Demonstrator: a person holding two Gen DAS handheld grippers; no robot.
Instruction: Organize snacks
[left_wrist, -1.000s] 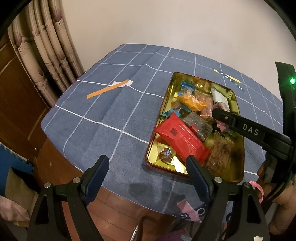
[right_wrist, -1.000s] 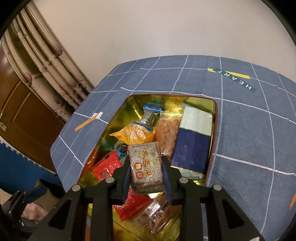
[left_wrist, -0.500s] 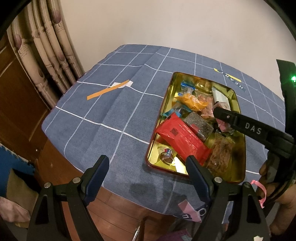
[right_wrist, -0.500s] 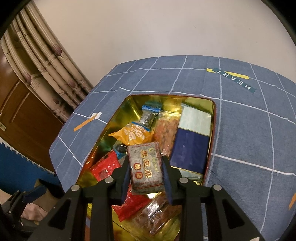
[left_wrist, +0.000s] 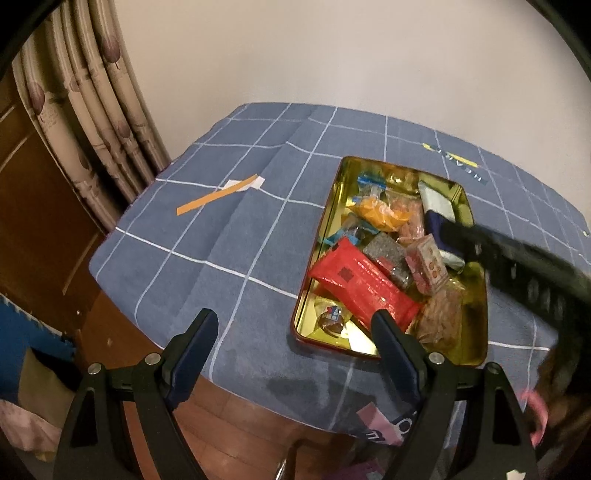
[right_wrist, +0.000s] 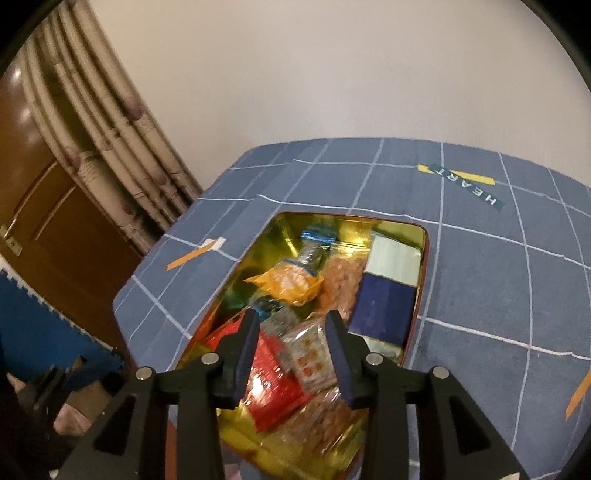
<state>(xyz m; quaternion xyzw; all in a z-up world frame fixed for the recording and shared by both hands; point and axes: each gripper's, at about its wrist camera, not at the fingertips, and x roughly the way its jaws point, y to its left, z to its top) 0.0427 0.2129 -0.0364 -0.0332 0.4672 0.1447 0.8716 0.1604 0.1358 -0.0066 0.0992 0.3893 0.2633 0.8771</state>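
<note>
A gold tin tray (left_wrist: 476, 350) (right_wrist: 424, 258) on the blue checked tablecloth holds several snacks: a red packet (left_wrist: 358, 284) (right_wrist: 273, 376), an orange bag (left_wrist: 380, 212) (right_wrist: 288, 282), a navy box (right_wrist: 382, 310) and a clear-wrapped pink box (left_wrist: 428, 262) (right_wrist: 312, 354). My right gripper (right_wrist: 291, 332) is open just above the pink box, which lies loose in the tray. My left gripper (left_wrist: 295, 332) is open and empty over the table's near edge, left of the tray. The right gripper's arm (left_wrist: 524, 266) shows blurred over the tray.
An orange paper strip (left_wrist: 218, 194) (right_wrist: 194, 254) lies on the cloth left of the tray. A "HEART" label (right_wrist: 465, 184) is on the cloth behind it. Curtains (left_wrist: 96, 107) and a wooden door stand to the left. The table edge drops off in front.
My right gripper has opened and let go of the wrapped box, which now lies in the tray, and has pulled up and back. The left gripper has barely moved.
</note>
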